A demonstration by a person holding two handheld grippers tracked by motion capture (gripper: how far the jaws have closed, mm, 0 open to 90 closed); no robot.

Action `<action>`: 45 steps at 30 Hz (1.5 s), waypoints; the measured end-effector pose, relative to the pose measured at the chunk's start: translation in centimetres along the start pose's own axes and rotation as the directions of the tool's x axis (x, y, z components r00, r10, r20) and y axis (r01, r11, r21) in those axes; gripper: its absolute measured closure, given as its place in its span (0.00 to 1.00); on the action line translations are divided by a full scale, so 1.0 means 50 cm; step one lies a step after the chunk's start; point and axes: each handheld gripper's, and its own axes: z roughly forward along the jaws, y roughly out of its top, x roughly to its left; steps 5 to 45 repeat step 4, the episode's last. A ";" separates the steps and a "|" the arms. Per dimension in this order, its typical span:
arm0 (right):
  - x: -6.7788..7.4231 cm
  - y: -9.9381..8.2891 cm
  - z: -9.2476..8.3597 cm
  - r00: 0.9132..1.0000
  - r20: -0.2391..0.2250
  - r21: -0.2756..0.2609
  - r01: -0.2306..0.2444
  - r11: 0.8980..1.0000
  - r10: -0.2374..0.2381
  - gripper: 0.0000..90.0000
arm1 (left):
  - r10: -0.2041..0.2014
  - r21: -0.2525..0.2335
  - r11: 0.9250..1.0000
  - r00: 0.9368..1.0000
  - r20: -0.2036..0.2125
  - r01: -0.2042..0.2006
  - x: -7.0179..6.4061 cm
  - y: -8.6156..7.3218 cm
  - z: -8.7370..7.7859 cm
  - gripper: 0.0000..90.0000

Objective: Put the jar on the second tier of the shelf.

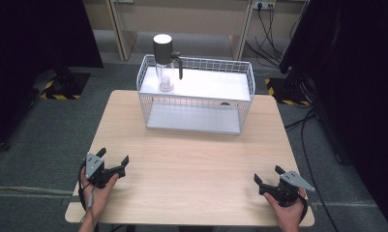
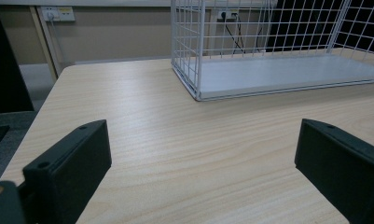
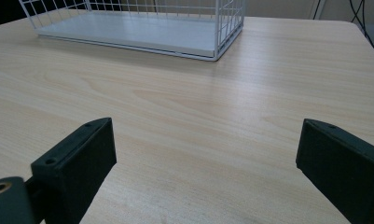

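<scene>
A white wire rack (image 1: 196,104) with two shelves stands at the far middle of the light wooden table (image 1: 191,159). On its upper shelf, at the left end, stands a clear bottle (image 1: 165,72) with a dark lid and a side handle. My left gripper (image 1: 114,155) rests near the table's front left, held in a hand and open with nothing between its jaws. My right gripper (image 1: 267,173) sits near the front right, also open and empty. In the left gripper view the gripper (image 2: 203,135) faces the rack's lower shelf (image 2: 287,74). The right gripper view has its gripper (image 3: 205,135) facing the rack's corner (image 3: 215,53).
Grey carpet surrounds the table. Wooden furniture legs and wall sockets with cables (image 1: 266,29) stand behind the rack. Dark curtains (image 1: 356,72) hang at both sides. Bare tabletop lies between the grippers and the rack.
</scene>
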 end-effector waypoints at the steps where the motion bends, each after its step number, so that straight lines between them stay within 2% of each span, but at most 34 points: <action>1: 0.000 0.000 0.000 1.000 0.000 0.000 0.000 1.000 0.000 0.06 | 0.000 0.000 1.000 1.000 0.000 0.000 0.000 0.000 0.000 0.03; 45: 0.000 0.000 0.000 1.000 -0.001 0.002 -0.001 1.000 0.001 0.06 | -0.007 -0.001 1.000 1.000 -0.002 0.007 0.001 0.000 0.000 0.03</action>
